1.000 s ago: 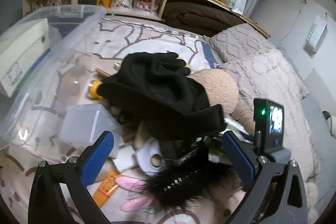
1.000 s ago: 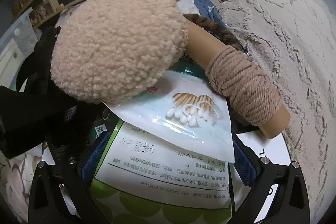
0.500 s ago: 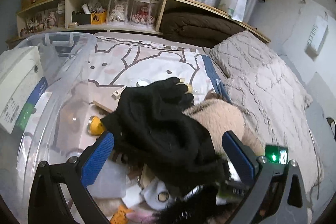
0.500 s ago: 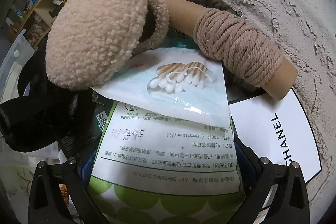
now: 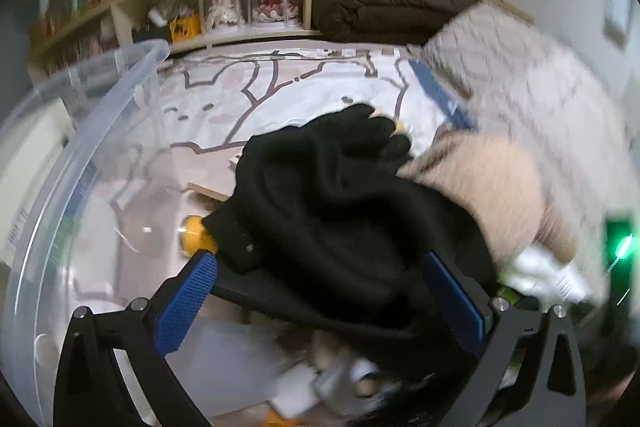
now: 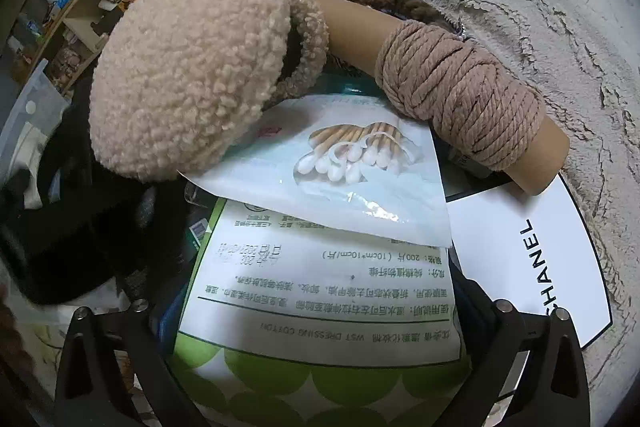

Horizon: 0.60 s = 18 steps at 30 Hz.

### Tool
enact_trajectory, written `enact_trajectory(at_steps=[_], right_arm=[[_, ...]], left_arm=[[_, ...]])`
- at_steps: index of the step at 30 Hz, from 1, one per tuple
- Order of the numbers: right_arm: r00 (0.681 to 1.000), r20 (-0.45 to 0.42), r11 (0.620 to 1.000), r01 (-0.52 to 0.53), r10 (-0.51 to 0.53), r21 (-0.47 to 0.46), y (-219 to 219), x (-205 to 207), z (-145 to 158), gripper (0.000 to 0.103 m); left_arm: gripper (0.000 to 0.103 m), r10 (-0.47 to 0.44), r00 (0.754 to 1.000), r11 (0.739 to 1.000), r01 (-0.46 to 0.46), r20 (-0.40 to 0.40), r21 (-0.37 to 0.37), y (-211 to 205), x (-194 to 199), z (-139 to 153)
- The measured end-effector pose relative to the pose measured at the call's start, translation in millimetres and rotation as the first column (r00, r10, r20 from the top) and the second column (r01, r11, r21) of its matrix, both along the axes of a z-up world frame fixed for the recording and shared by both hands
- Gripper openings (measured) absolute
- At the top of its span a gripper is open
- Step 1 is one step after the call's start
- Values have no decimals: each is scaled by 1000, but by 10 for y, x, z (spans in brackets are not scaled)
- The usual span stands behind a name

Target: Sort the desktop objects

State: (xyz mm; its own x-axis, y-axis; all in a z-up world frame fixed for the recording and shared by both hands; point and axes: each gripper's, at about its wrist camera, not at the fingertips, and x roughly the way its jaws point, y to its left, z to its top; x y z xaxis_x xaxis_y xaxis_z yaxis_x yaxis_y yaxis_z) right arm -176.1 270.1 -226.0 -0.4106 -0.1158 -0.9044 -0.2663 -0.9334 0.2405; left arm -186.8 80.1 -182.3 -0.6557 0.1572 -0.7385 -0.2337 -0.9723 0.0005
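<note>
Between the blue-padded fingers (image 5: 185,301) of the left tool lies a black glove (image 5: 340,211); left of it a yellow cap (image 5: 194,237). Ahead, the bed sheet (image 5: 280,87) is white with brown line drawings. Before the right tool: a white-and-green cotton pack (image 6: 320,307), a tan fleece hat (image 6: 188,71), and beige rope (image 6: 460,99) on a brown tube (image 6: 352,23).

- White card (image 6: 532,259), right wrist view: black capitals along its edge read "HANEL"; a letter before them is partly hidden.
- Green-and-white cotton pad pack (image 6: 320,299), printed upside down to the camera: "WST DRESSING COTTON", "(10cm*10cm/片)", "200片", plus lines of Chinese text too small to read.
- Left wrist view: no legible text; the picture is blurred.
</note>
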Motion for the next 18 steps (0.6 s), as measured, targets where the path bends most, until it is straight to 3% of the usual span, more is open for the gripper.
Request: enact_trajectory(at_steps=[4, 12, 18], right_arm=[[1000, -18, 999, 5, -6, -37, 22, -45, 43, 100], [999, -50, 997, 12, -16, -80, 42, -35, 90, 99], [997, -70, 993, 11, -19, -121, 36, 479, 134, 99]], left_arm=[[103, -43, 999, 990, 41, -13, -136, 53, 167, -124], [103, 54, 995, 995, -46, 87, -89, -168, 257, -250], [103, 47, 996, 983, -32, 78, -181, -158, 435, -258]])
